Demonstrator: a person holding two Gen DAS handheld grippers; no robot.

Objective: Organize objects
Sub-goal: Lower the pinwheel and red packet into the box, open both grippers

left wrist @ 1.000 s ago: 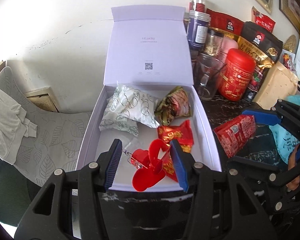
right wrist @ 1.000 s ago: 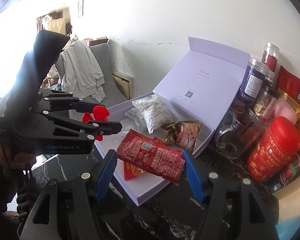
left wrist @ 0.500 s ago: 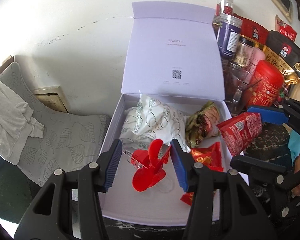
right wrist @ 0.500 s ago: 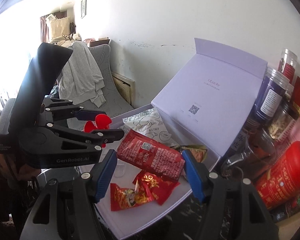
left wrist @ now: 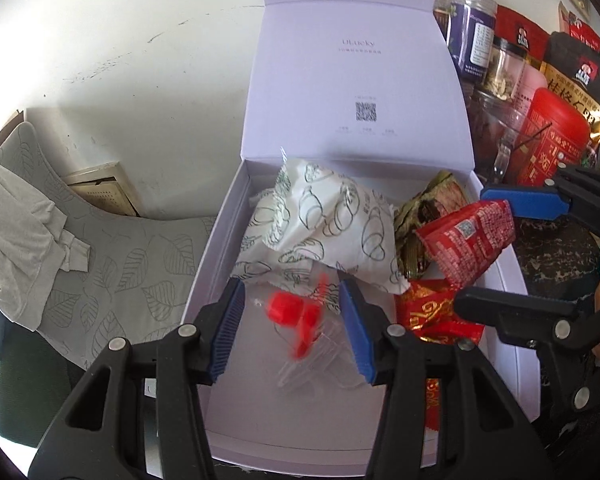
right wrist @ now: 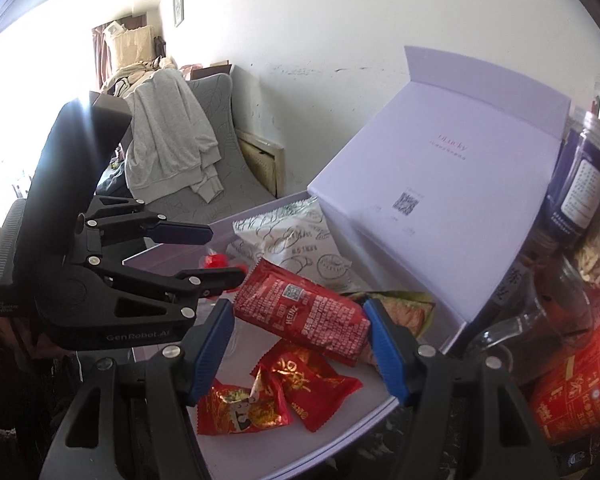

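My left fingers (left wrist: 292,328) hang over the near half of the open white box (left wrist: 204,276), and the red-and-clear clip (left wrist: 296,320) between them is blurred; I cannot tell whether the pads press on it. My right fingers (right wrist: 300,344) are clamped on the red ketchup packet (right wrist: 300,312), which hangs tilted over the box's right side, close above the two red foil sweets (right wrist: 280,392) lying on the box floor. Free floor remains at the near left of the box, under and ahead of the clip. Farther in, a white printed snack bag (left wrist: 328,224) fills the back left and leans toward the upright lid (left wrist: 356,72), with a green-gold wrapped snack (left wrist: 428,216) beside it at the back right. The box's right wall runs just beside a crowd of jars (left wrist: 472,36) and a red canister (left wrist: 552,136) on the dark bench (left wrist: 556,248), leaving little room there. Beyond the left wall stands a grey leaf-patterned chair (left wrist: 132,264).
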